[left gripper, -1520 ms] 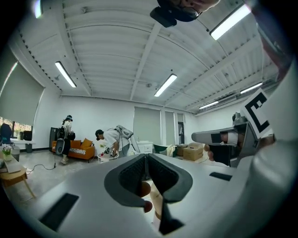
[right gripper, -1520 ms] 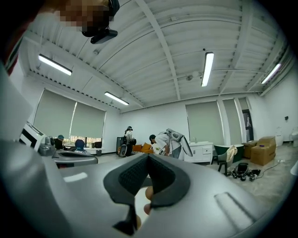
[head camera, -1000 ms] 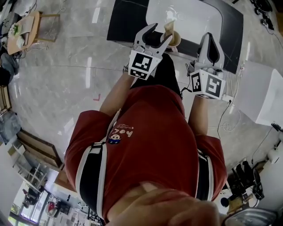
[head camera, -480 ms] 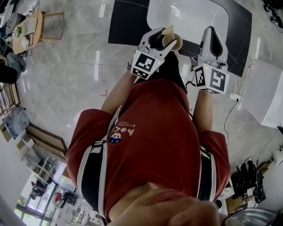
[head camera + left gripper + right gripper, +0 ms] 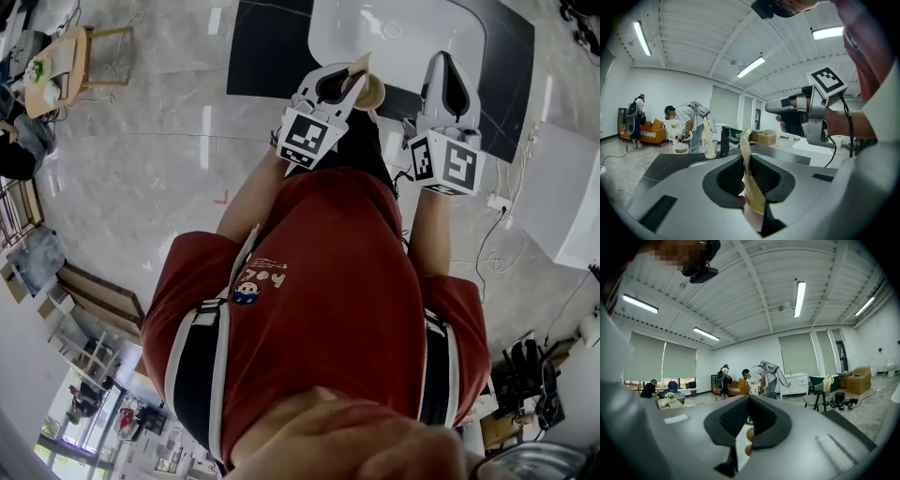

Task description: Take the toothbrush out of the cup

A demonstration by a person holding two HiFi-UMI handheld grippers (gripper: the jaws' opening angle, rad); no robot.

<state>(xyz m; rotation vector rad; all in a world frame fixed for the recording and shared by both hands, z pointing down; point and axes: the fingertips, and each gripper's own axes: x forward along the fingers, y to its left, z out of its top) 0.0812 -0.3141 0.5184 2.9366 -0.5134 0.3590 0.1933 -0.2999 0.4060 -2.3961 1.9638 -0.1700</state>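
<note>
jaws of the left hand-held gripper (image 5: 341,77), narrower than a second ago, are closing on the toothbrush (image 5: 752,190) between them.

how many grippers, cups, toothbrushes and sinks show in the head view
grippers: 2, the left gripper closing its jaws on the toothbrush, the right gripper shut
cup: 1
toothbrush: 1
sink: 1
total: 5
</note>
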